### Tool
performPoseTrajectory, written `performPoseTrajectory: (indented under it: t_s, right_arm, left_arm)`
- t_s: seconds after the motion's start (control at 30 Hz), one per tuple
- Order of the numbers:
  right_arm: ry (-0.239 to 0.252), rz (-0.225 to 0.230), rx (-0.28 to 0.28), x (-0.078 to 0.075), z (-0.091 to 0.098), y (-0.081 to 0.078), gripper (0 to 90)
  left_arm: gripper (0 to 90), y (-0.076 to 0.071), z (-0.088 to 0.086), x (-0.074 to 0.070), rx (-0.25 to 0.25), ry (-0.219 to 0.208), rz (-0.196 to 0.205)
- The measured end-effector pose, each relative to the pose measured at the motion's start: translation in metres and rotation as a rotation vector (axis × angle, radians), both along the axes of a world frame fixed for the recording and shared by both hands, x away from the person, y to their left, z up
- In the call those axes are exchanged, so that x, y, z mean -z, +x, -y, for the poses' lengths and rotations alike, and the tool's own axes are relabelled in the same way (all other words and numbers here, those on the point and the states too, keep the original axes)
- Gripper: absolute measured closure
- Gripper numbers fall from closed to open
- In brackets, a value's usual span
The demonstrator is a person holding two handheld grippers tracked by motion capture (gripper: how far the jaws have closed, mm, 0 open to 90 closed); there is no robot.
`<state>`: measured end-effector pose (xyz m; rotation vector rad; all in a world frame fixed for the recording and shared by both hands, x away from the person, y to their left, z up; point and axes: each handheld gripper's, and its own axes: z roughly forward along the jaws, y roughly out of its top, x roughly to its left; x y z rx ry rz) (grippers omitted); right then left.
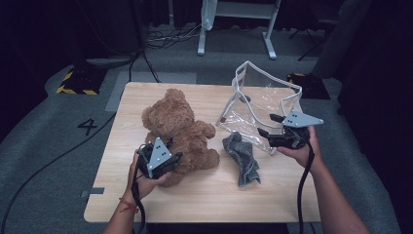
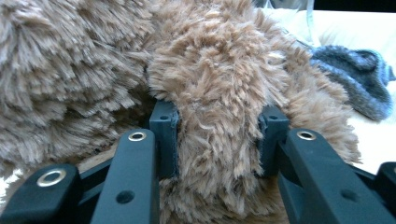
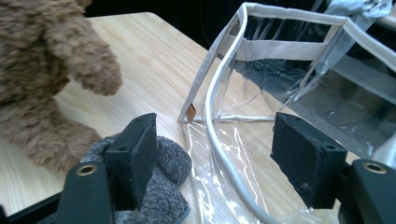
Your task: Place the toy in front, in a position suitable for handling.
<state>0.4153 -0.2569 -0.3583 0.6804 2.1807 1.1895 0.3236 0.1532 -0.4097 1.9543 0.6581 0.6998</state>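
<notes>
teddy bear: a brown, shaggy plush teddy bear (image 1: 179,131) sits at the middle of the light wooden tabletop (image 1: 204,195), a little toward 9 o'clock, with a leg reaching toward 6 o'clock.
left hand-held gripper: the left hand-held gripper (image 1: 168,161) is at the bear's 7 o'clock side, held in the person's left hand (image 1: 143,180); in the left gripper view (image 2: 217,135) its two black jaws are clamped on a thick tuft of the bear's limb, fur bulging out between and over them.
sock: a dark grey fuzzy knitted sock (image 1: 242,157) lies flat on the tabletop just at the bear's 3 o'clock; it also shows at 2 o'clock in the left gripper view (image 2: 359,79) and under the left-side jaw in the right gripper view (image 3: 163,186).
pouch: a clear plastic pouch with pale grey fabric edging (image 1: 260,105) stands open at 1 o'clock of the tabletop, its near edge lying by the sock.
right hand-held gripper: the right hand-held gripper (image 1: 268,127), in the person's right hand (image 1: 302,148), is at the pouch's 5 o'clock corner; its jaws stand wide apart (image 3: 215,149), with the pouch's pale piped rim running between them; whether a jaw touches it cannot be told.
floor: grey carpet (image 1: 44,146) with a taped "4" (image 1: 87,126) at 9 o'clock and black cables.
</notes>
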Motion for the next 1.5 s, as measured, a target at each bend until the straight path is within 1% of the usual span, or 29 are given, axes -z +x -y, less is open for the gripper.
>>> performPoseTrajectory:
  t_s: [0.1, 0.2, 0.23, 0.3, 0.33, 0.37, 0.4, 0.47, 0.53, 0.6, 0.67, 0.7, 0.77, 0.83, 0.93, 1.0, 1.07, 1.2, 1.3, 1.4, 1.5]
  right_arm:
    - [-0.037, -0.033, 0.012, 0.0, -0.009, 0.01, 31.5]
    - [-0.078, -0.048, 0.04, 0.001, -0.016, 0.019, 31.7]
    - [-0.092, -0.046, 0.047, 0.001, -0.018, 0.023, 31.9]
    - [-0.102, -0.089, 0.055, 0.002, -0.022, 0.028, 32.6]
    - [-0.111, -0.095, 0.054, 0.002, -0.024, 0.03, 34.5]
    - [-0.117, -0.091, 0.06, 0.002, -0.026, 0.031, 38.9]
    - [-0.133, -0.089, 0.061, 0.002, -0.027, 0.032, 44.5]
    - [-0.129, -0.12, 0.039, 0.001, -0.028, 0.035, 54.6]
    - [-0.166, -0.146, 0.034, 0.002, -0.032, 0.038, 58.5]
    - [-0.168, -0.177, -0.003, 0.002, -0.037, 0.039, 60.9]
    - [-0.189, -0.172, -0.019, 0.002, -0.041, 0.04, 78.0]
    - [-0.191, -0.174, -0.036, 0.002, -0.042, 0.04, 80.7]
    - [-0.198, -0.168, -0.047, 0.003, -0.044, 0.041, 86.1]
    - [-0.2, -0.156, -0.061, 0.002, -0.045, 0.04, 87.5]
    - [-0.199, -0.15, -0.076, 0.002, -0.045, 0.039, 87.8]
    - [-0.19, -0.152, -0.1, 0.002, -0.045, 0.036, 87.9]
    - [-0.185, -0.143, -0.129, 0.001, -0.045, 0.032, 87.9]
    - [-0.183, -0.135, -0.2, -0.001, -0.047, 0.017, 87.9]
    - [-0.187, -0.133, -0.256, -0.001, -0.047, 0.004, 87.9]
    - [-0.19, -0.134, -0.301, -0.003, -0.046, -0.007, 87.9]
    - [-0.196, -0.132, -0.344, -0.004, -0.046, -0.017, 87.9]
  left_arm:
    - [60.4, -0.005, -0.001, 0.004, 0.018, 0.0, -0.02]
    - [60.2, -0.009, -0.001, 0.01, 0.036, 0.003, -0.044]
    - [60.2, -0.01, -0.001, 0.011, 0.039, 0.005, -0.052]
    - [60.0, -0.012, -0.001, 0.014, 0.045, 0.001, -0.062]
    - [59.9, -0.012, -0.001, 0.015, 0.046, 0.0, -0.062]
    - [59.9, -0.013, -0.001, 0.016, 0.048, -0.002, -0.064]
    - [59.9, -0.013, -0.001, 0.016, 0.049, -0.002, -0.065]
    - [59.7, -0.014, -0.002, 0.017, 0.045, -0.005, -0.067]
    - [59.5, -0.014, -0.004, 0.019, 0.036, -0.02, -0.071]
    - [59.3, -0.014, -0.006, 0.02, 0.028, -0.027, -0.071]
    - [59.3, -0.014, -0.008, 0.021, 0.022, -0.029, -0.069]
    - [59.2, -0.014, -0.008, 0.022, 0.018, -0.032, -0.072]
    - [59.2, -0.014, -0.009, 0.022, 0.013, -0.041, -0.072]
    - [59.2, -0.014, -0.01, 0.023, 0.012, -0.047, -0.072]
    - [59.0, -0.014, -0.012, 0.024, 0.012, -0.062, -0.083]
    - [59.0, -0.014, -0.012, 0.025, 0.013, -0.07, -0.086]
    - [58.7, -0.016, -0.013, 0.024, 0.008, -0.071, -0.088]
    - [58.6, -0.016, -0.016, 0.024, 0.003, -0.07, -0.087]
    - [58.6, -0.016, -0.018, 0.023, 0.002, -0.06, -0.082]
    - [58.6, -0.016, -0.02, 0.023, -0.004, -0.05, -0.075]
    - [58.7, -0.016, -0.025, 0.022, -0.008, -0.05, -0.076]
